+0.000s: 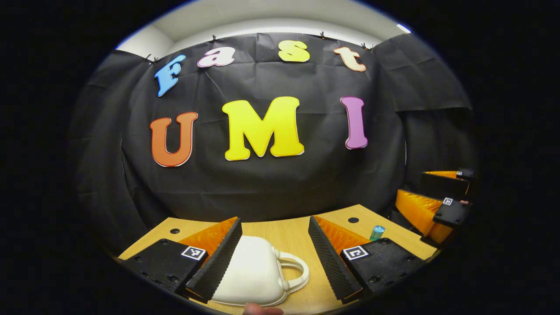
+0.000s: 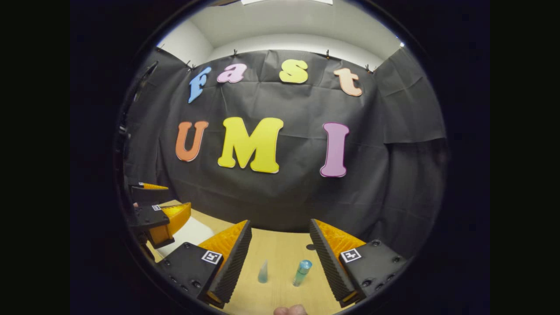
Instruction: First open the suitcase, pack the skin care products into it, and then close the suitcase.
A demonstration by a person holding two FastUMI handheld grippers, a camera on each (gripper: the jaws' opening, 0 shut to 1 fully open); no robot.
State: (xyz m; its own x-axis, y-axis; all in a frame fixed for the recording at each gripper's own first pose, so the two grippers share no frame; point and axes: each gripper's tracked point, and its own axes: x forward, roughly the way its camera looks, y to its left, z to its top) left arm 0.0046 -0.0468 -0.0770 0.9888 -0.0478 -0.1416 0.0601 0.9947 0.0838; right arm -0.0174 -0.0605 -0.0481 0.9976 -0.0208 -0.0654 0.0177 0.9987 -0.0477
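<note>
text: none readable | tongs (image 1: pixel 274 258) carry square coded markers only

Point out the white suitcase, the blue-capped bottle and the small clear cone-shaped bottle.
white suitcase (image 1: pixel 253 271): left gripper view, on its closed lid.
blue-capped bottle (image 2: pixel 301 273): right gripper view, on its body below the cap.
clear cone-shaped bottle (image 2: pixel 263 273): right gripper view, on its lower body.

A black cloth wall (image 1: pixel 280 183) hangs creased across the far side of the booth, clipped along its top edge and folding round to both sides. Above it, a pale wall (image 2: pixel 297 41) curves up to a white ceiling (image 2: pixel 284 17), with a bright light (image 1: pixel 403 28) at the upper right. Near, a light wooden table (image 1: pixel 288 234) shows small dark holes (image 1: pixel 353 220).
</note>
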